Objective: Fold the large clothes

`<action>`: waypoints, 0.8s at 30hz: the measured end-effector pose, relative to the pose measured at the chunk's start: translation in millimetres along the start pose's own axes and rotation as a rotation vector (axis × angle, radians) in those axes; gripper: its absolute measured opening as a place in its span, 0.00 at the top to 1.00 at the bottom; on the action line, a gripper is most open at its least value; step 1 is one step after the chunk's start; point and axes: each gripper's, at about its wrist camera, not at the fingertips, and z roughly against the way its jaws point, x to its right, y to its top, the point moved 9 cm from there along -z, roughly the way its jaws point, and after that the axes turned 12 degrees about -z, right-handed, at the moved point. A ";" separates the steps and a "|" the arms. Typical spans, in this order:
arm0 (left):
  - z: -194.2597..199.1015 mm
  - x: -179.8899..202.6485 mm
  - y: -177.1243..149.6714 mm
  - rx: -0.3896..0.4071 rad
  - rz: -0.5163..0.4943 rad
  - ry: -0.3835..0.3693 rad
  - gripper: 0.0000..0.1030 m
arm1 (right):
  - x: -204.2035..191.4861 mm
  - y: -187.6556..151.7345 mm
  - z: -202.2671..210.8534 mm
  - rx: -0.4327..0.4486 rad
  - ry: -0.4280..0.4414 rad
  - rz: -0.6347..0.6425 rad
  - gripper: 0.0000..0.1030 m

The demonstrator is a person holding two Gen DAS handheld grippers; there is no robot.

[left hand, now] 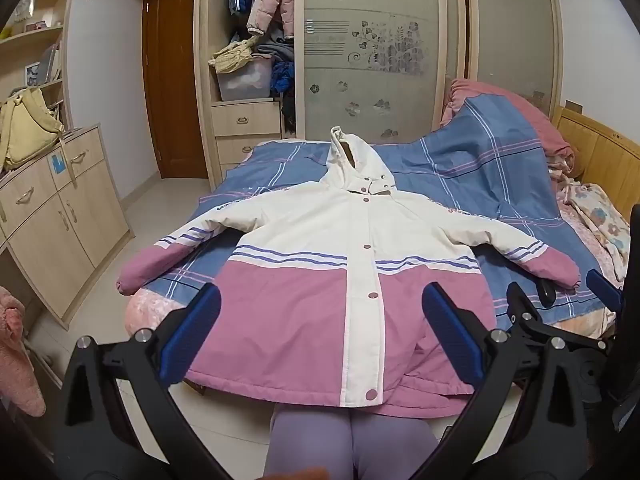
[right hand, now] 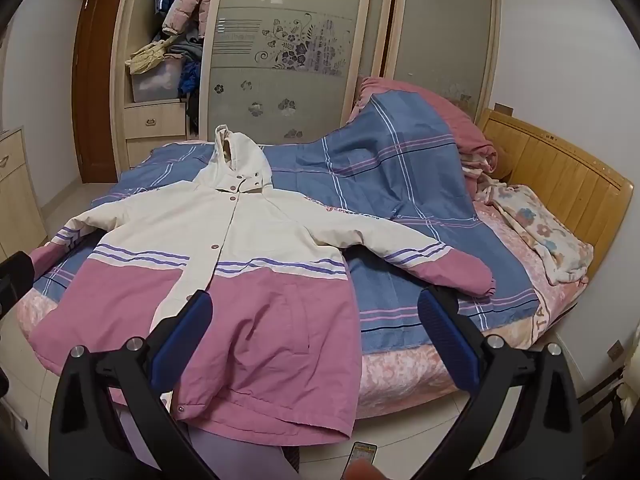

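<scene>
A white and pink hooded jacket (left hand: 320,264) lies face up and buttoned on the bed, sleeves spread out, hem hanging over the near edge. It also shows in the right wrist view (right hand: 224,264). My left gripper (left hand: 320,328) is open and empty, held above the jacket's lower front. My right gripper (right hand: 314,332) is open and empty, above the jacket's right hem and the bed edge. The right gripper also shows at the right of the left wrist view (left hand: 560,292).
The bed has a blue plaid sheet (right hand: 400,200) and piled bedding and a floral blanket (right hand: 540,232) by the wooden headboard (right hand: 560,184). A wardrobe (left hand: 360,60) stands behind the bed. A cabinet (left hand: 52,216) with a yellow bag stands at the left.
</scene>
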 end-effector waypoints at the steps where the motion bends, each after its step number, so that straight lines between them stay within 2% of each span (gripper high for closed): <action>1: 0.1 0.0 0.2 0.002 -0.001 0.001 0.02 | 0.9 -0.6 -0.9 -0.008 -0.002 -0.003 0.01; 24: -0.2 -1.7 0.3 -0.001 -0.007 0.002 0.02 | 1.8 0.1 1.8 0.008 0.007 -0.005 0.01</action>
